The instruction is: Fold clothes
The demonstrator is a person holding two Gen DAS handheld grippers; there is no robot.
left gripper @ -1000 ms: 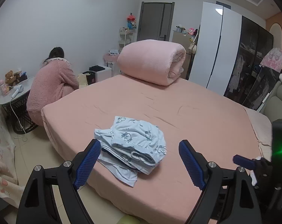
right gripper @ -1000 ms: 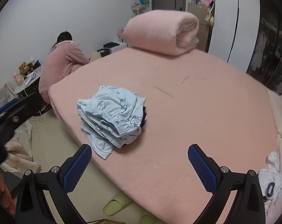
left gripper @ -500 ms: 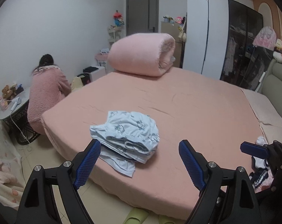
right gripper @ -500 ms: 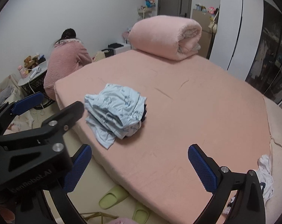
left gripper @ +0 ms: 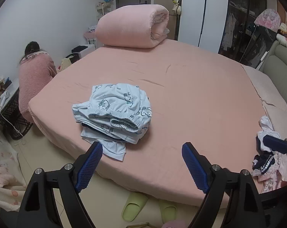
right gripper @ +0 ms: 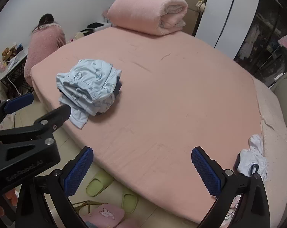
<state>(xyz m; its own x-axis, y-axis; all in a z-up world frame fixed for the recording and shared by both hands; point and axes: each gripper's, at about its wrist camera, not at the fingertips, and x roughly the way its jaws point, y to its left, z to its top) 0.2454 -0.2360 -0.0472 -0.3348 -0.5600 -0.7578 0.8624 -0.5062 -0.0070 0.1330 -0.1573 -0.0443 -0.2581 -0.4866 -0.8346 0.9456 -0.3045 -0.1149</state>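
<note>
**A:** We are standing at the foot of the pink bed [left gripper: 191,95], holding a tool in each hand. The left tool [left gripper: 142,163] is gaping wide with nothing between its blue pads, and the right tool [right gripper: 142,168] is doing the same over the bed's near edge.

**B:** And we are looking at two lots of clothing. The light blue stack of folded clothes [left gripper: 116,112] is lying near the bed's near-left corner, just ahead of the left tool and a little to its left. The unfolded heap [right gripper: 254,159], white and dark pieces tangled together, is sitting at the bed's near-right edge, just beside the right tool's outer finger.

**A:** So we are judging the heap to be the next garment source, and the right hand is plainly the nearer one. From the left tool it is lying well off to the right, with the right tool in between.

**B:** We cannot make out a long axis in it: it is crumpled. The stack's elastic waistbands are running roughly across our view. The rolled pink quilt [left gripper: 133,26] and the person in a pink robe [left gripper: 35,76] are staying far from the work.
</note>
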